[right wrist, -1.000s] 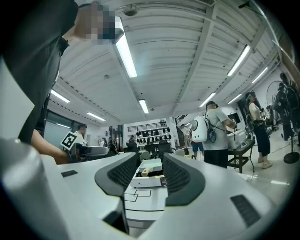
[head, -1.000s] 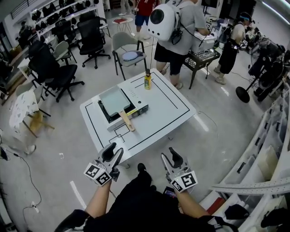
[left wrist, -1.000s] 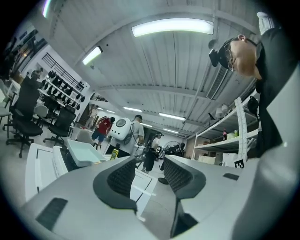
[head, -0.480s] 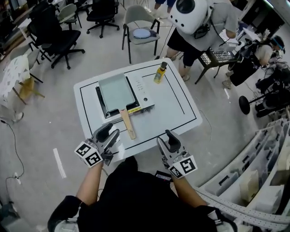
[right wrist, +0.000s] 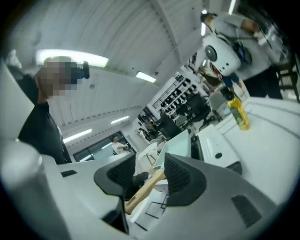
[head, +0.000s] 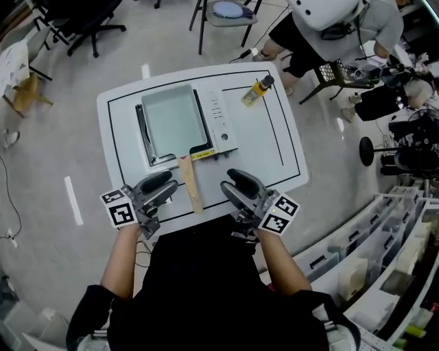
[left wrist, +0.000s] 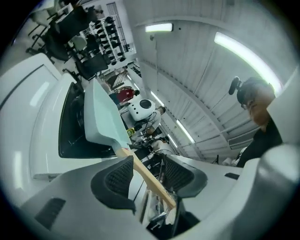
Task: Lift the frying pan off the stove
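Left claw (head: 163, 187): open and holding nothing. It lies level at the near edge of the table (head: 271, 147), rolled onto its side, just left of the pan's handle.
Right claw (head: 232, 185): open and holding nothing, its jaws having just been opening. It is also level and rolled, on the handle's right side and a little further from it than the left.
Forearms: both are stretched forward from the body, and the two claws angle in towards each other.
Wooden handle (head: 191, 184): juts towards the person, past the stove's front edge and over the table. In each gripper view it shows in the gap between the pads without touching either. It probably sits just beyond the fingertips, but the wide-angle distortion makes the depth hard to judge.
Frying pan (head: 171, 120): rectangular and pale green, sitting flat on the stove and apparently empty.
Portable stove (head: 219, 116): black burner bed under the pan, white control strip on its right side.
Yellow bottle (head: 255, 89): at the table's far right, well apart from the stove.
Background: a person with a white backpack (head: 329, 14) stands beyond the table.
Task progress: neither grip nor lift has started. Judged remaining: close on the handle, raise the pan clear of the stove.
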A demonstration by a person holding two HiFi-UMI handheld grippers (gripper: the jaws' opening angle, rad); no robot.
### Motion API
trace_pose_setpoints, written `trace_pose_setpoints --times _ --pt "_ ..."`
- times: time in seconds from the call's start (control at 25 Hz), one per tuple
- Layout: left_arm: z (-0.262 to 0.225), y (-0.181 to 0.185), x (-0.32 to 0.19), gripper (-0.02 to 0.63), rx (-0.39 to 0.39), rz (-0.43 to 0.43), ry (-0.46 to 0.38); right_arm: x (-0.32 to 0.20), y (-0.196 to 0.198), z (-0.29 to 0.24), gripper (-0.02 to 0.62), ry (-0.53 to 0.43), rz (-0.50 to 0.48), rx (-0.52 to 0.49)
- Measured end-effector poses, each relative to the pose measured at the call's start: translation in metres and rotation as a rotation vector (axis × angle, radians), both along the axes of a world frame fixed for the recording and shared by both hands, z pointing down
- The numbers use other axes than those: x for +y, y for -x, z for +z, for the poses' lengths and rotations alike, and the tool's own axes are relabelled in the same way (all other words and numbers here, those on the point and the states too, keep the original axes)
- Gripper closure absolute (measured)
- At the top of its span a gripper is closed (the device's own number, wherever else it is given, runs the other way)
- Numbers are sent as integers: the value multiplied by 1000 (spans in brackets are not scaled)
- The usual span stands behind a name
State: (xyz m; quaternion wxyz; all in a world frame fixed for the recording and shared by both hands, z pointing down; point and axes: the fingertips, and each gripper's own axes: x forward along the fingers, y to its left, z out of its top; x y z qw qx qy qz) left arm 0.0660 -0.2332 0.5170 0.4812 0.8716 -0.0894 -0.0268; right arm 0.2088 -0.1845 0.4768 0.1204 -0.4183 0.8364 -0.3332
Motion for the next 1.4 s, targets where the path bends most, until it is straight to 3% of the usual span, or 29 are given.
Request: trace_pose_setpoints --times 0.16,0.24,0.48,0.68,0.84,1.08,1.4 --pt "23 -8 2 391 11 92 107 -15 1 24 408 189 -139 -290" --pt "32 -11 6 383 35 120 180 -21 -1 34 405 255 -195 -382" --pt "55 -11 7 367 115 108 401 -20 30 69 379 490 -415 -472" --pt "49 -20 -4 360 167 119 428 -10 65 77 371 656 -526 -575" --pt "42 -36 -12 358 244 136 461 -3 87 76 371 695 -611 -598" --pt "37 -57 -19 359 306 140 486 -8 105 78 371 718 -639 -639" --pt "51 -63 -20 381 273 147 548 -15 108 76 391 722 -671 -616"
